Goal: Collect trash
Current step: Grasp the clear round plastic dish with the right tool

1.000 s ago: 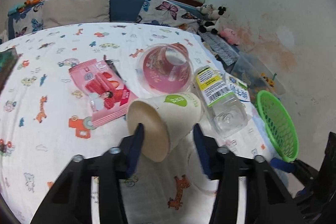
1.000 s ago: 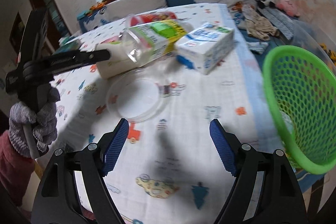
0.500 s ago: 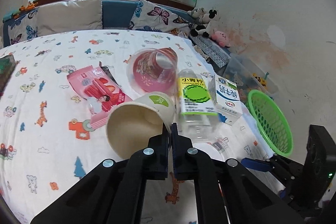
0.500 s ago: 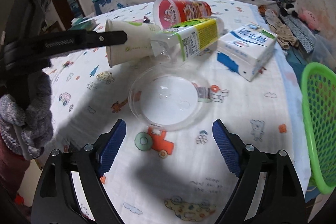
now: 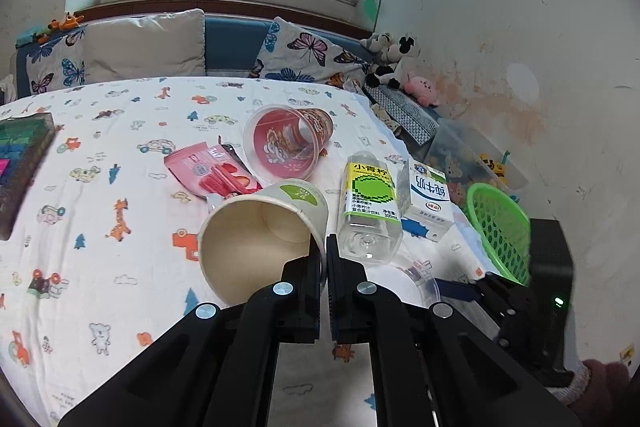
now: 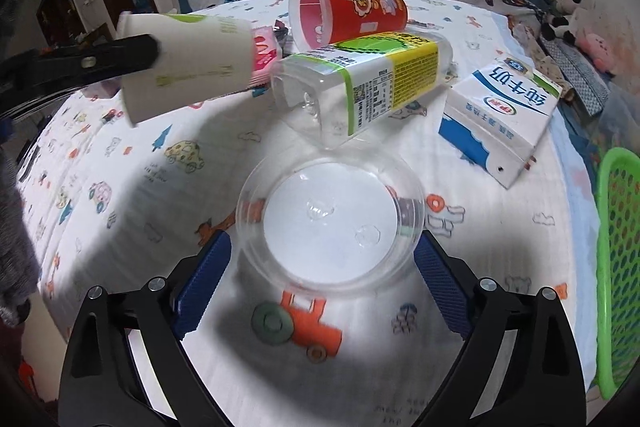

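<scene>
My left gripper point(image 5: 325, 259) is shut on the wall of a cream paper cup point(image 5: 256, 239), one finger inside the rim, one outside. The cup point(image 6: 192, 67) hangs tilted above the cartoon-print tablecloth point(image 5: 100, 187). A clear round plastic lid point(image 6: 332, 219) lies flat on the cloth between the blue fingers of my right gripper point(image 6: 322, 247). Its jaws are opening and the pads stand just off the lid's rim. A green mesh basket point(image 5: 500, 227) sits at the table's right edge point(image 6: 616, 267).
On the cloth lie a clear bottle with a green-yellow label point(image 6: 360, 83), a blue-white milk carton point(image 6: 504, 115), a red printed plastic cup point(image 6: 344, 11) and a pink wrapper point(image 5: 208, 171). Pillows and plush toys line the back; a dark box point(image 5: 20, 163) sits at left.
The left jaws closed on the paper cup's wall and raised it off the cloth. The right gripper moved from beside the basket to straddle the clear lid, its jaws spreading wider.
</scene>
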A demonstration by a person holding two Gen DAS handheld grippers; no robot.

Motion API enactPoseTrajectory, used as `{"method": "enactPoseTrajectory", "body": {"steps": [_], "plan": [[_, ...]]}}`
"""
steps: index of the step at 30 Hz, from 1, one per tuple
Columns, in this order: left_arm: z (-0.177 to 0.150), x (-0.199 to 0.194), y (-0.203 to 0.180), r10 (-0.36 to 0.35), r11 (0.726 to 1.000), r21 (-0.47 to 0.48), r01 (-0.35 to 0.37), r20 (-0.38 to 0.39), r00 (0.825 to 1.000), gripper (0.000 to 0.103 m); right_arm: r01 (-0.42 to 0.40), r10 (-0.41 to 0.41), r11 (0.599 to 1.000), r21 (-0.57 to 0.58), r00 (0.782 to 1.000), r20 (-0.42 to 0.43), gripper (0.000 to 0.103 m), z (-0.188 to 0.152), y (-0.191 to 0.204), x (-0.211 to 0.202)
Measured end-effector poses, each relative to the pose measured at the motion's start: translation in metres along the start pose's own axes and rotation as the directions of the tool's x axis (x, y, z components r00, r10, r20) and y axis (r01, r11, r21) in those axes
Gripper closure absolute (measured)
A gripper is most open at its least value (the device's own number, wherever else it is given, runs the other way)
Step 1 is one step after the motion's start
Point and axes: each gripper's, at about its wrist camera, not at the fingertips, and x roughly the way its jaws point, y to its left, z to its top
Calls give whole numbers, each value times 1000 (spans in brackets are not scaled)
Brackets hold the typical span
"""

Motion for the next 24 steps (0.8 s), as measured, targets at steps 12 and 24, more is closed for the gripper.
{"method": "enactPoseTrajectory", "body": {"steps": [12,24], "plan": [[-6,-11,-2,-8,1000,2,8,12,1000,99,10,-10,1000,4,1000,14,13,0,-1,1],[-8,-25,-11,-39,999,4,39,29,999,99,-17,16,999,36,999,42,13,-19,-5,-33]]}}
